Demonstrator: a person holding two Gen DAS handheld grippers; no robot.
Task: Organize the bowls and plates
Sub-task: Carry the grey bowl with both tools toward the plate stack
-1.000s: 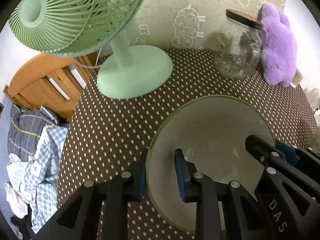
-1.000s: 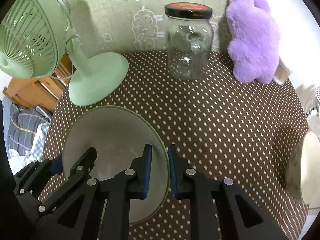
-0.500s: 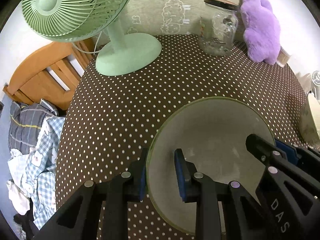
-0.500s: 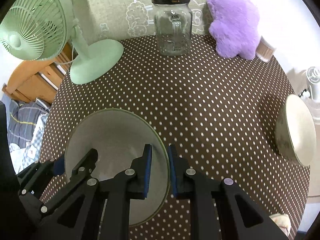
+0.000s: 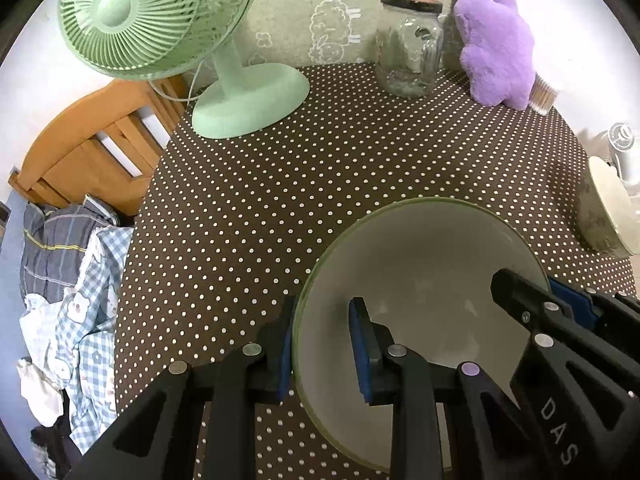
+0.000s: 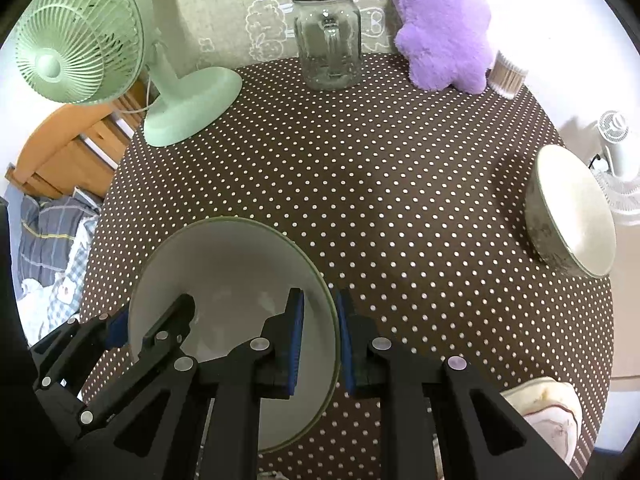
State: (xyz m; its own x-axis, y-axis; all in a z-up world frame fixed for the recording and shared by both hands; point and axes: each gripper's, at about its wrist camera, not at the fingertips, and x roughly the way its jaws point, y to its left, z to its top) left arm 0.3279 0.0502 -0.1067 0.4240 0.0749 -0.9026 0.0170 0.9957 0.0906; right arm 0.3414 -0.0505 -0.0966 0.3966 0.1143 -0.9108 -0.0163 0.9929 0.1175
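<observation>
The pale bowl [image 5: 420,264] with the green rim hangs over the near part of the dotted brown tablecloth [image 5: 320,168], gripped on opposite sides of its rim by 2 grippers. In the left wrist view it fills the lower right, from about 3 o'clock to 6 o'clock. The left gripper [image 5: 320,344] is clamped on the rim at the bowl's 9 o'clock side, 1 blue pad outside the wall and 1 inside. The right gripper [image 6: 320,340] pinches the rim at the bowl's 3 o'clock side in the same way, 1 pad inside and 1 outside.

A second bowl [image 6: 568,212], cream inside, sits at 3 o'clock on the cloth, well apart from the held one. At 12 o'clock a glass jar [image 6: 326,36] with a dark lid stands at the table's far edge, with a purple plush toy [image 6: 440,24] just beside it at 1 o'clock. A green desk fan [image 6: 80,44] stands at 10 o'clock. A wooden chair [image 5: 88,152] shows off the table edge at 9 o'clock.
</observation>
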